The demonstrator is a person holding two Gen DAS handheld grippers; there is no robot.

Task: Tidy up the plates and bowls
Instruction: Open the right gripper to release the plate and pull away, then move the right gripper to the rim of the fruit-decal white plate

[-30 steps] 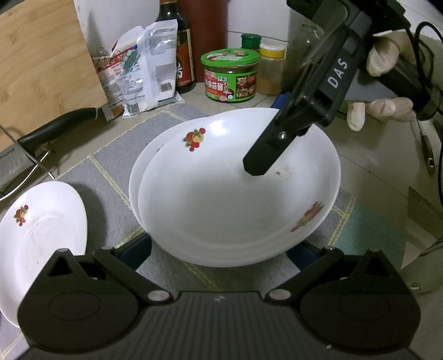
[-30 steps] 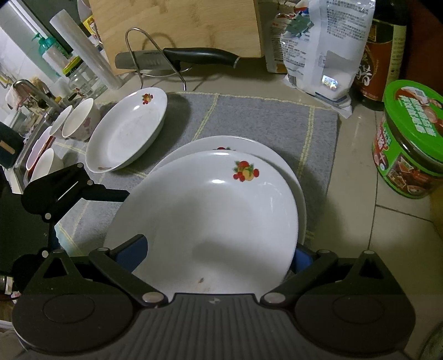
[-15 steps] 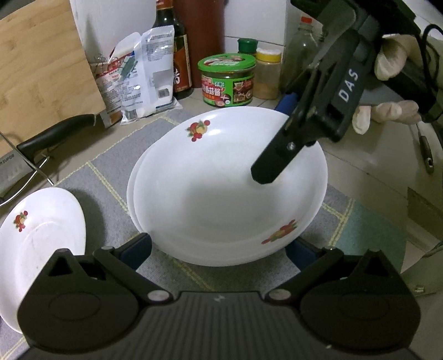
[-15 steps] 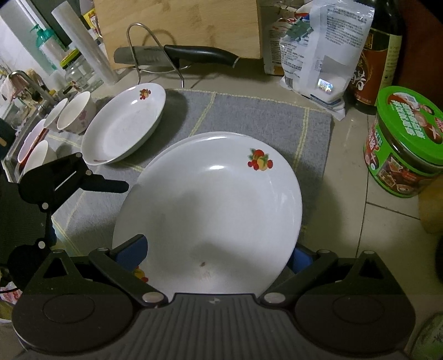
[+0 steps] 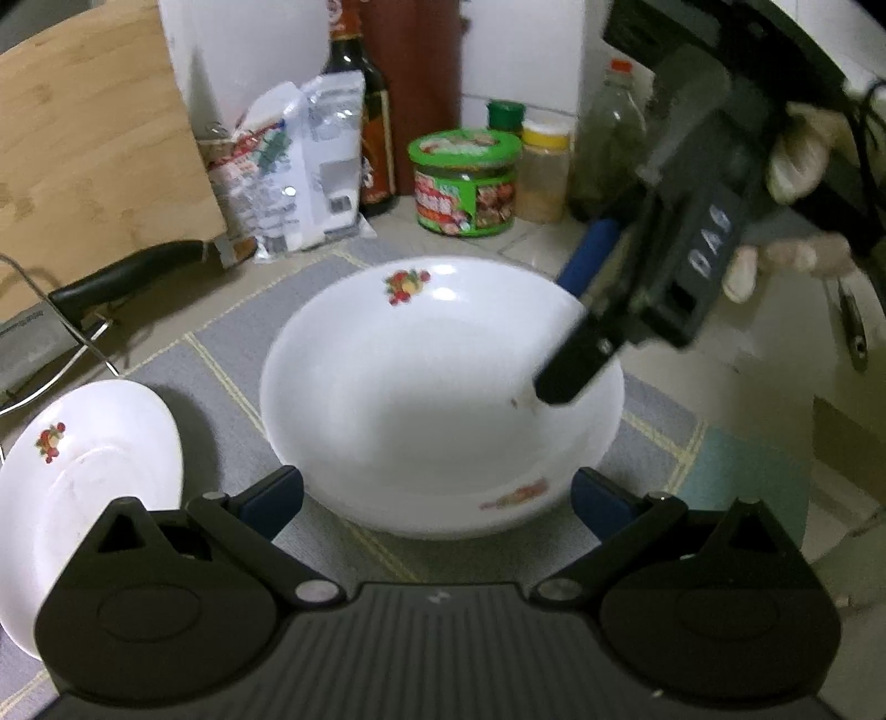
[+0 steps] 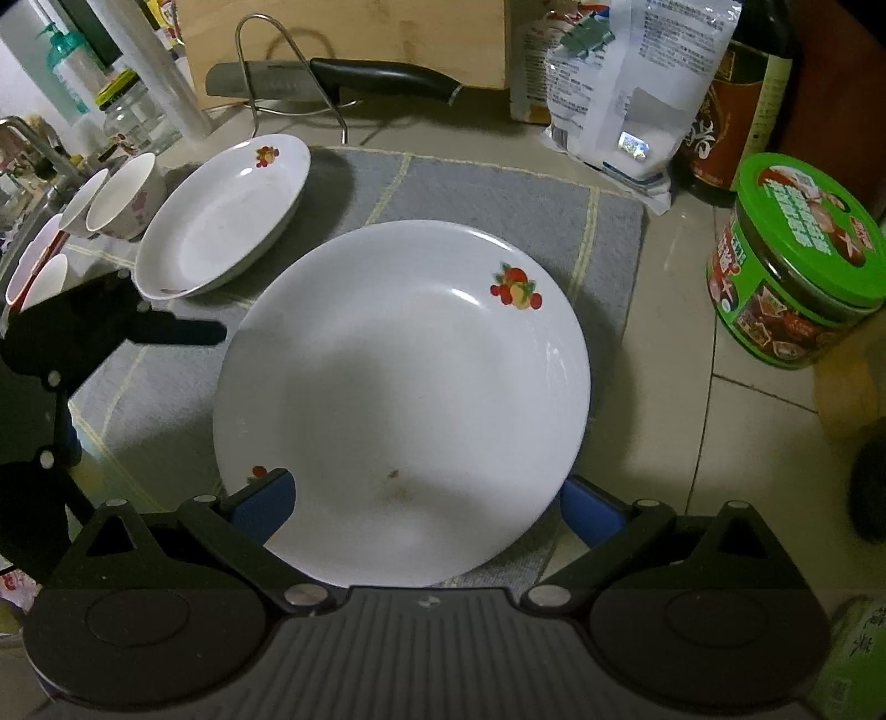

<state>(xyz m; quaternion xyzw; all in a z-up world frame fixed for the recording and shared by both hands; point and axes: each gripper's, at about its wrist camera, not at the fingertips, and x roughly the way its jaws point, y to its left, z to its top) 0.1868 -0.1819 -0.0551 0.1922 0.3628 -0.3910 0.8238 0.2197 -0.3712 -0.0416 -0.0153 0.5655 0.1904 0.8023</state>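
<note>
Grey mat [image 6: 498, 188]: seemingly two stacked plates [image 6: 398, 399], one apart [image 6: 221, 216]; both grippers' fingers [image 6: 260, 504] spread.

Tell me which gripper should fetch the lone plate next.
Left. The left gripper is open, and the lone plate lies right beside it on the grey mat. The right gripper sits farther away, straddling the stacked plates.

At the counter's back edge: wooden cutting board [image 6: 343, 44], black-handled knife [image 6: 332, 77] on wire rack, white bag [image 6: 614, 83], dark bottle [image 5: 365, 127], green-lidded tin [image 5: 464, 180].
</note>
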